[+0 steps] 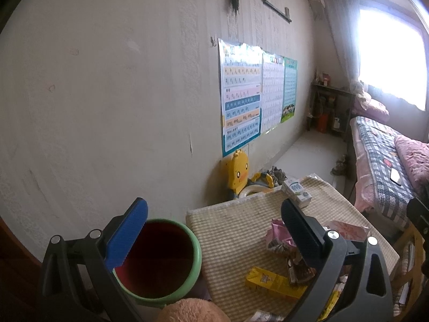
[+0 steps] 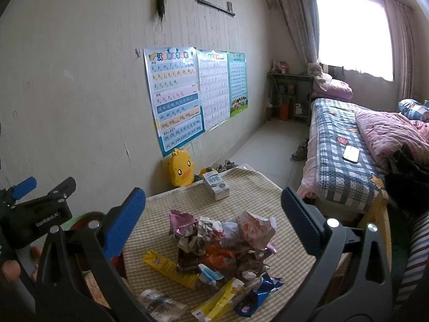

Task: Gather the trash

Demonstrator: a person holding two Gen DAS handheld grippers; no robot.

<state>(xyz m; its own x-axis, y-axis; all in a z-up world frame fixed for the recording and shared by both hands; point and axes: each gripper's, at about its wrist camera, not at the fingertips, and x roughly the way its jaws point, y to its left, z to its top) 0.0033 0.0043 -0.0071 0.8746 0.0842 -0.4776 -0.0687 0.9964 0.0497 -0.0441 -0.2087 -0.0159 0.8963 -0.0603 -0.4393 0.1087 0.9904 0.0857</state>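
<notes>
Two hand-held grippers hover over a small bench (image 2: 268, 187) covered in a checked cloth, in a bedroom lit by a bright window (image 2: 354, 32). The right gripper (image 2: 213, 214) hangs above the bench's near edge, jaws spread wide and grasping nothing; framed between its blue pads (image 2: 124, 222) lies the trash (image 2: 222, 244), a loose heap of crumpled wrappers at mid-bench. A yellow wrapper (image 2: 171, 268) lies flat at the heap's left edge, a blue wrapper (image 2: 260, 292) and a clear packet (image 2: 161, 303) nearer the camera. A milk carton (image 2: 215, 185) stands apart at the far end of the bench.

The left gripper (image 1: 214, 228) is held off the bench's left side, jaws likewise released and empty. Its left pad (image 1: 126, 236) overlaps the rim of a green bin (image 1: 197, 255) with a dark red interior, standing just beside the bench; whether pad and rim touch cannot be told. The right wrist view shows that gripper's black body at far left, with fingers (image 2: 10, 269) of the person's hand below it.

Against the wall behind the bench stands a yellow duck toy (image 2: 182, 170), beneath three posters (image 2: 198, 94). A bed (image 2: 343, 147) with a plaid cover and pink quilt runs along the right.
</notes>
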